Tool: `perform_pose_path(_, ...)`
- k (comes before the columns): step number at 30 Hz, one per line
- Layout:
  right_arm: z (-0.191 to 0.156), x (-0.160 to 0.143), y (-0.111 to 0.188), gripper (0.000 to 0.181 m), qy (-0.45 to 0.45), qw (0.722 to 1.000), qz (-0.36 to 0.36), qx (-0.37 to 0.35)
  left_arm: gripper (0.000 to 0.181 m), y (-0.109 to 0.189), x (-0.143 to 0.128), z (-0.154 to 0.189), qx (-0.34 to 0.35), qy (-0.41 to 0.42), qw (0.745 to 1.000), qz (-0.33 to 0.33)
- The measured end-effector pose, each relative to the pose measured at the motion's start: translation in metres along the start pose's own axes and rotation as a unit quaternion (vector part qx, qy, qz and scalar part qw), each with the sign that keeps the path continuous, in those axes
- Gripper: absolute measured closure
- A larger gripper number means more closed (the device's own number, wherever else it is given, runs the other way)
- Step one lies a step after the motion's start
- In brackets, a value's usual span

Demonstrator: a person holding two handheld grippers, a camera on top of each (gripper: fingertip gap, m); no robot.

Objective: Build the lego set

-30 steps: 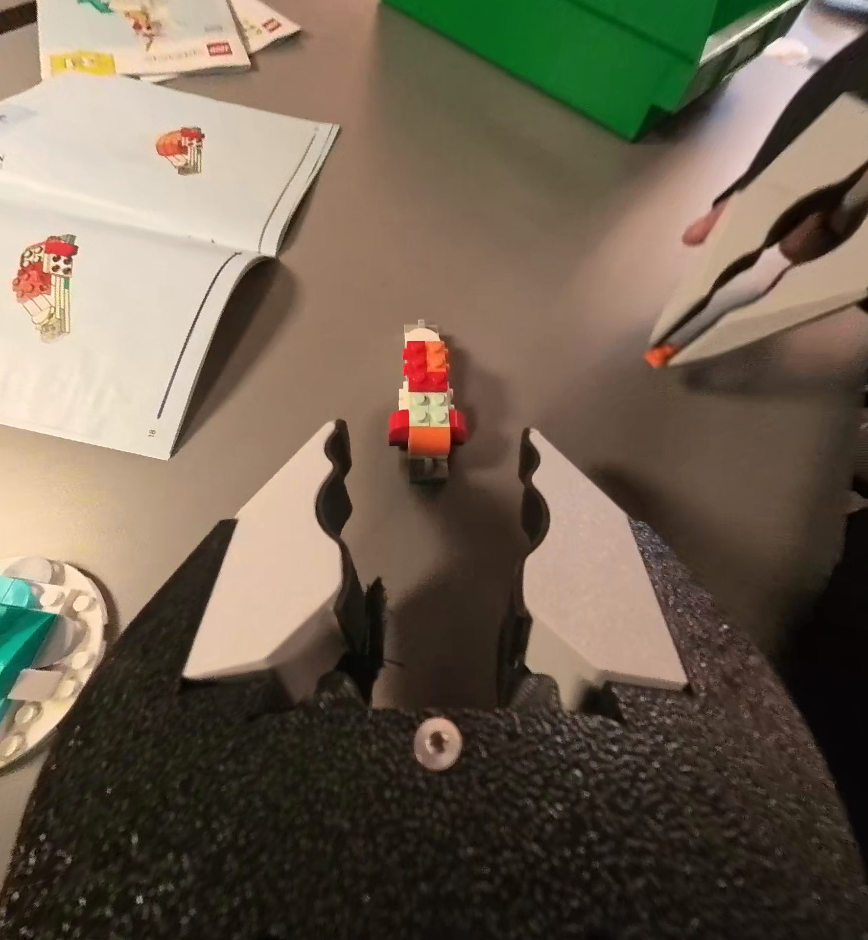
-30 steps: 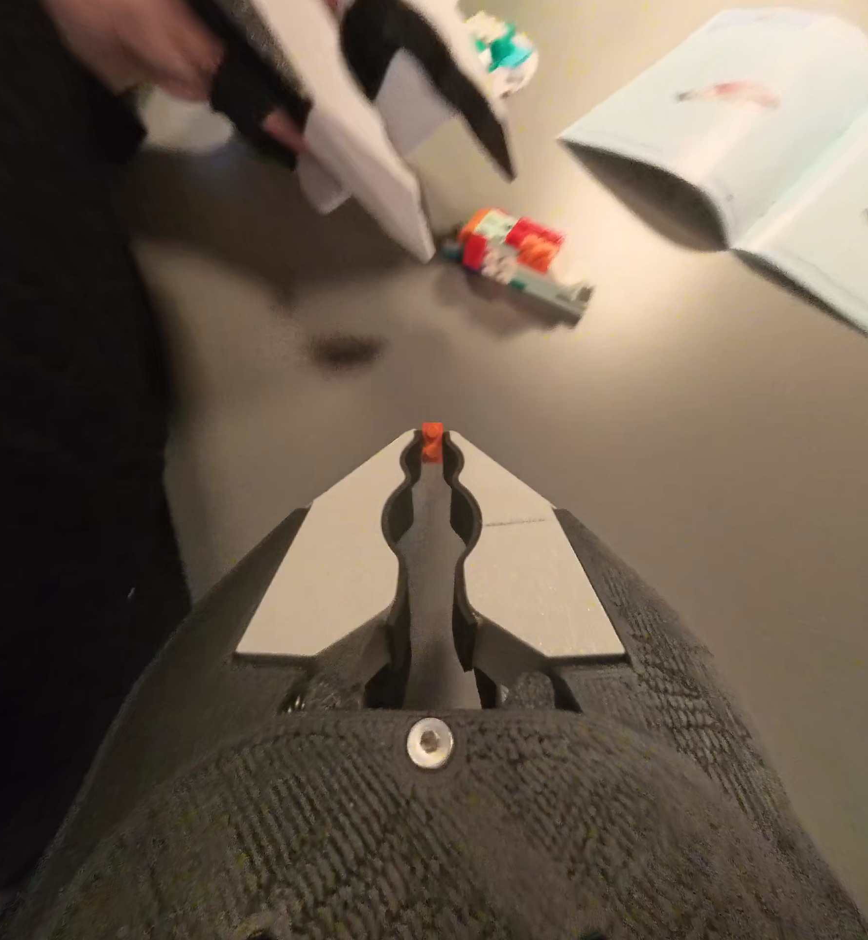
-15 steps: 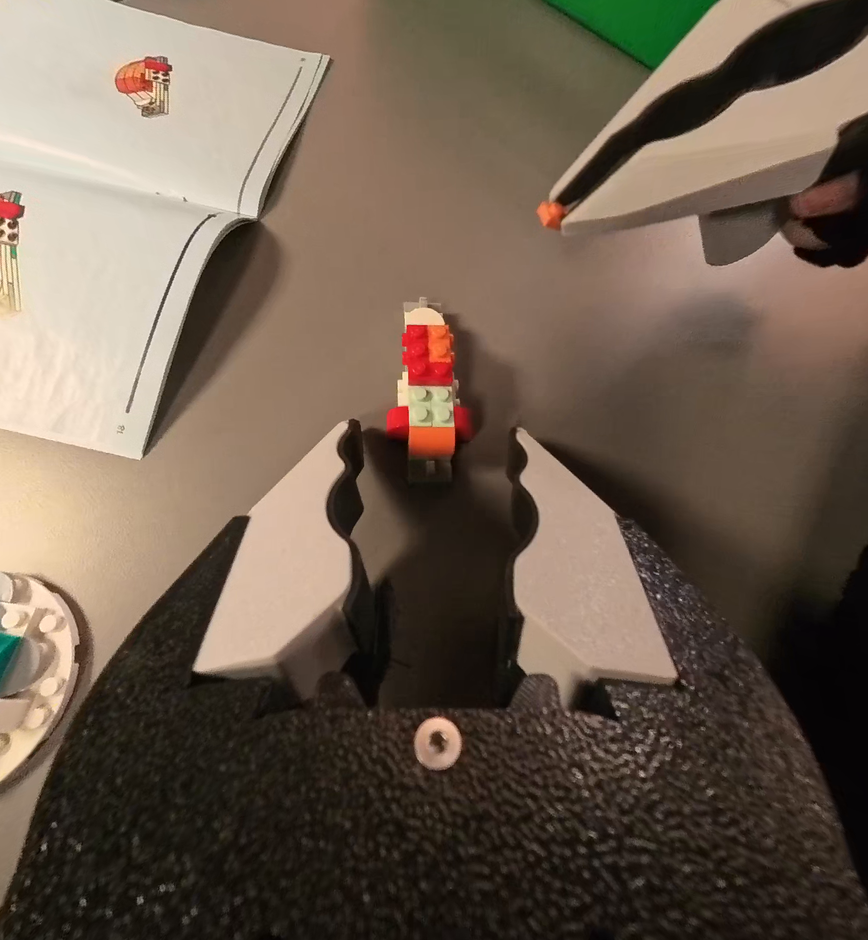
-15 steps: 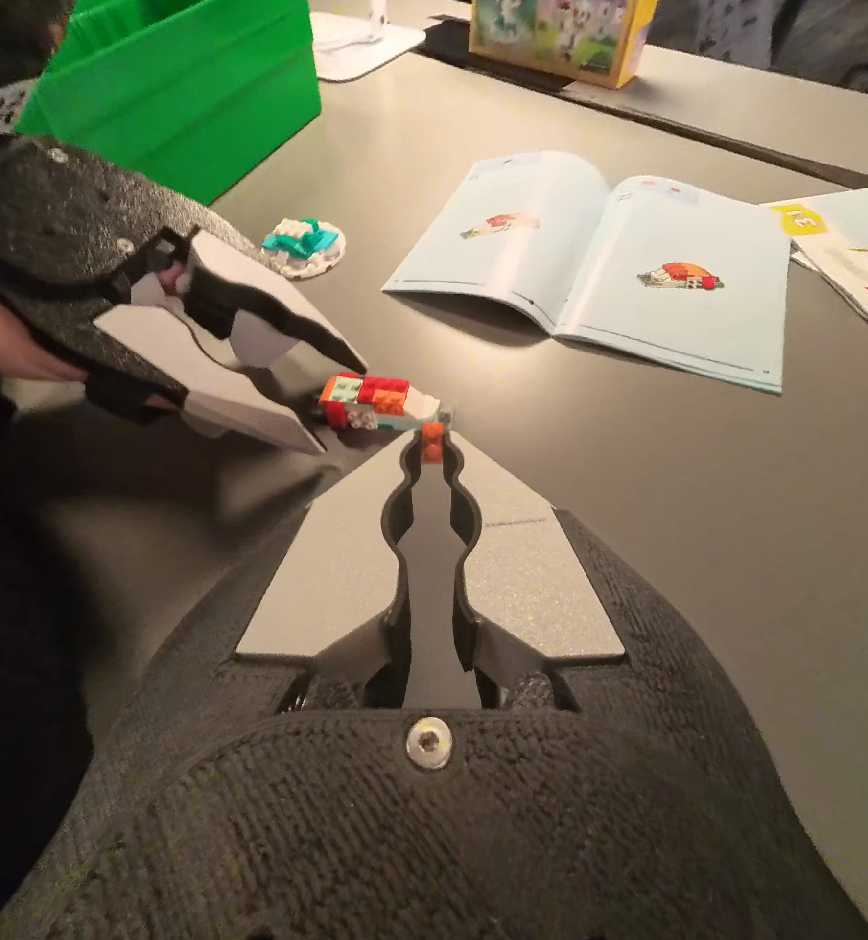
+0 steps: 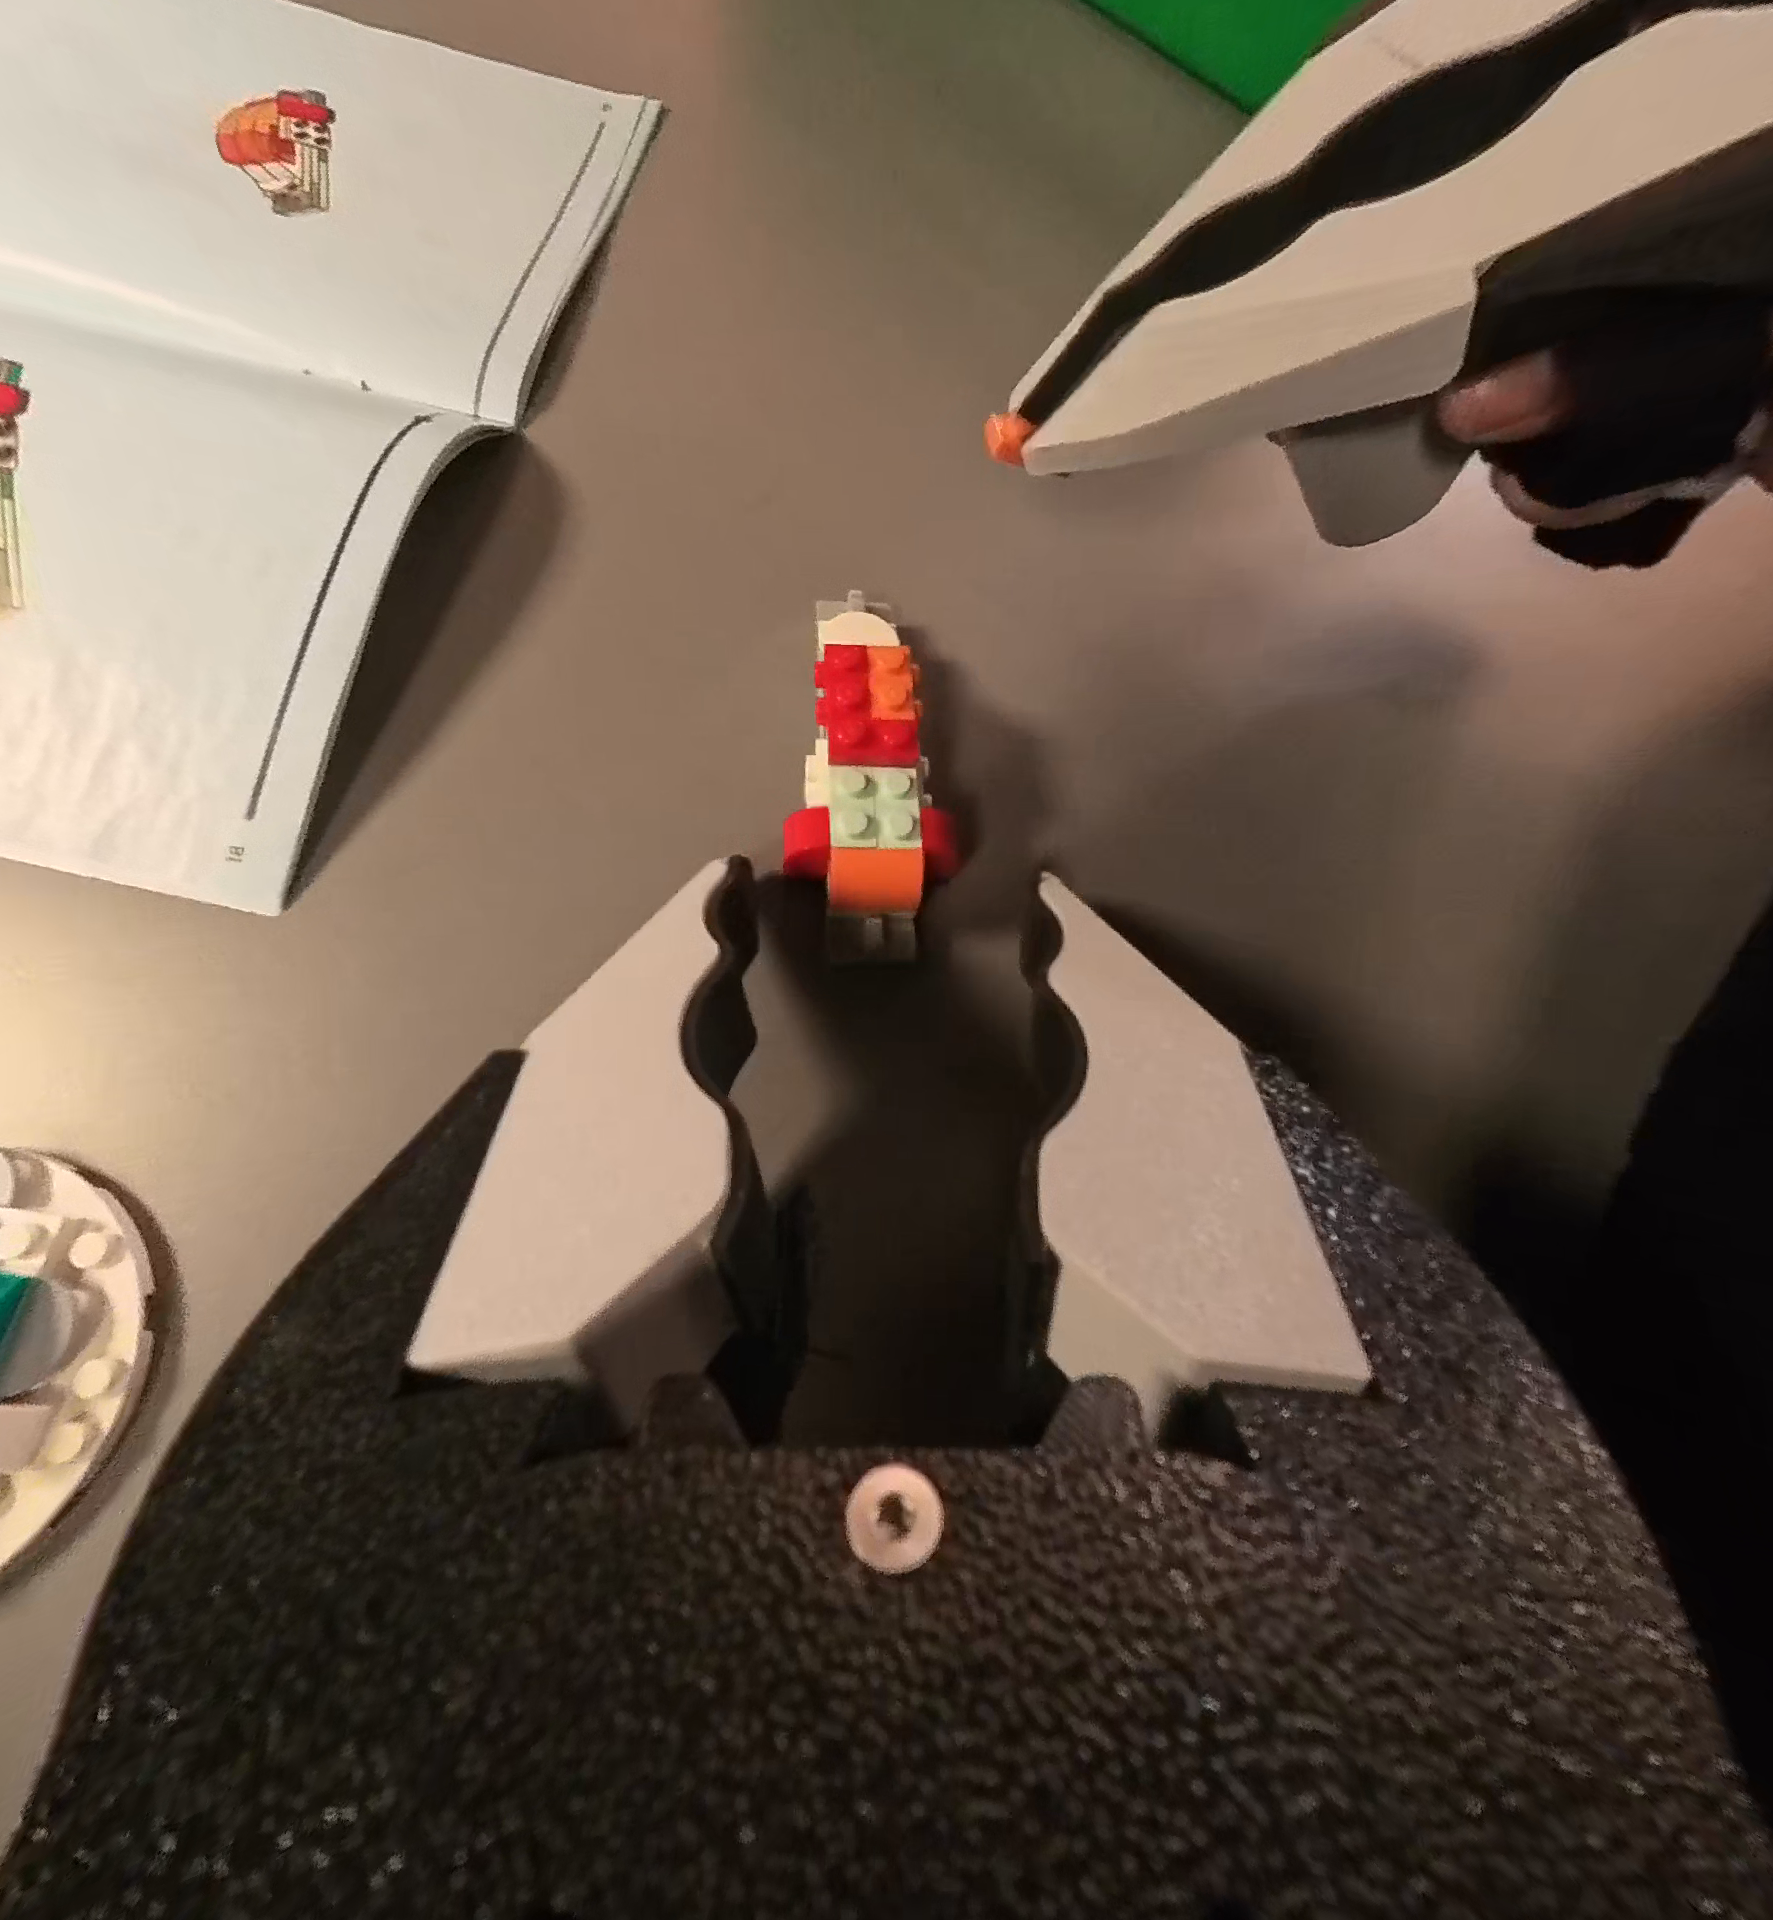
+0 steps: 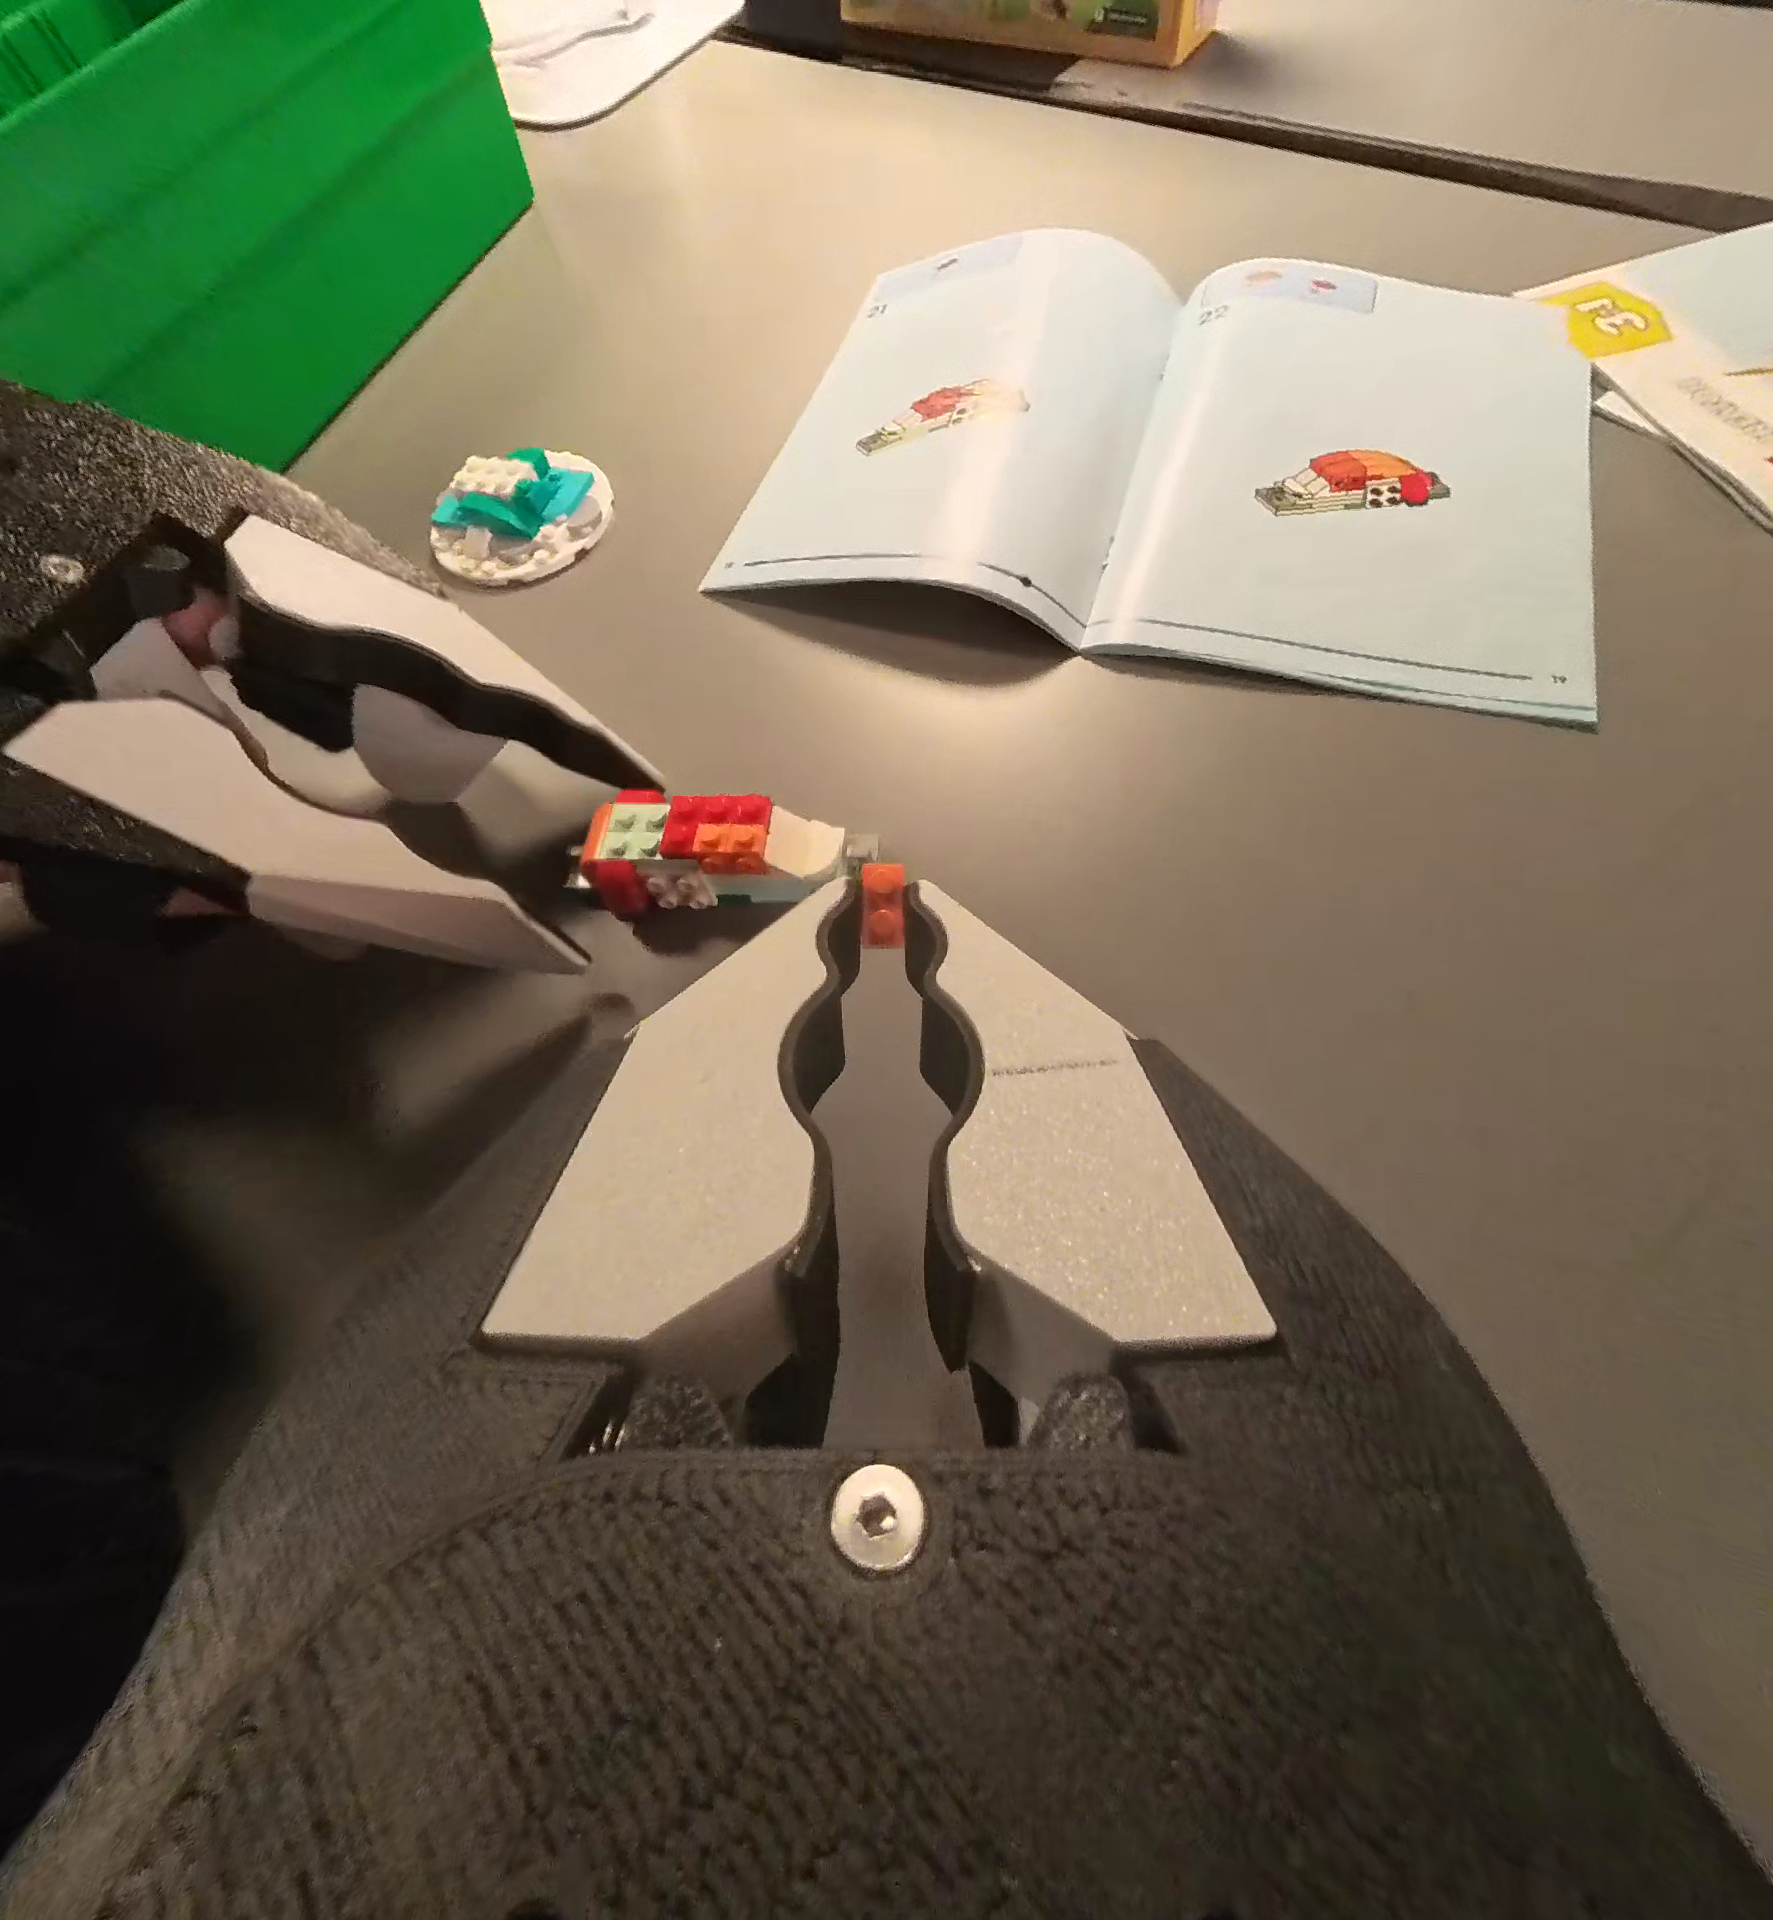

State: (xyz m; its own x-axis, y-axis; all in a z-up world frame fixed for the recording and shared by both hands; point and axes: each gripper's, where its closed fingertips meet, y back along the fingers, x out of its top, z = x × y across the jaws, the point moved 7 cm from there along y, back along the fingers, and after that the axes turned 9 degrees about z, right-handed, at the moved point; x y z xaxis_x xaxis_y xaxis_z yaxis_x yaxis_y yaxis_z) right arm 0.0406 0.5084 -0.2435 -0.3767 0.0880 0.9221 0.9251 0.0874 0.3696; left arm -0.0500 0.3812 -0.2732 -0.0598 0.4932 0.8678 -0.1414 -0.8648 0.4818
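Partly built red, orange and white plastic brick model (image 5: 869, 769) on grey tabletop (image 5: 1225, 748), left hand-held gripper (image 5: 887, 899) spread wide beside it, right hand-held gripper (image 6: 880, 906) pinching small orange brick (image 6: 882, 904) not yet attached.

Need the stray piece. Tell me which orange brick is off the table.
The small orange plate pinched in the right gripper; the other orange bricks sit on the half-built model.

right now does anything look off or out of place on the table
Nothing stands out. The small model lies intact on the table, the booklet lies open, and the orange piece sits pinched at the right gripper's tips.
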Motion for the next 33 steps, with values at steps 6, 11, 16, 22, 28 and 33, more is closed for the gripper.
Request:
perform_pose_path(6,-0.007,0.004,-0.005,0.175,-0.022,1.000,-0.008,-0.018,0.139,-0.004,0.001,0.000,0.016,-0.021,1.000,0.002)
perform_pose_path(11,-0.026,0.009,-0.013,0.175,-0.041,0.999,-0.010,-0.003,0.148,-0.006,0.001,-0.001,0.032,-0.038,0.999,-0.003)
perform_pose_path(16,-0.038,0.010,-0.022,0.175,-0.022,0.999,-0.028,-0.014,0.148,-0.008,0.002,0.000,0.028,-0.041,0.999,-0.003)
perform_pose_path(22,-0.046,0.013,-0.026,0.175,0.015,0.999,-0.037,-0.027,0.149,-0.008,0.002,0.000,0.027,-0.043,0.999,-0.003)
perform_pose_path(28,-0.044,0.014,-0.025,0.175,0.007,0.999,-0.031,-0.038,0.149,-0.008,0.002,0.000,0.026,-0.042,0.999,-0.003)
perform_pose_path(33,-0.041,0.015,-0.021,0.175,0.003,0.998,-0.021,-0.054,0.149,-0.008,0.002,-0.001,0.032,-0.038,0.999,-0.003)
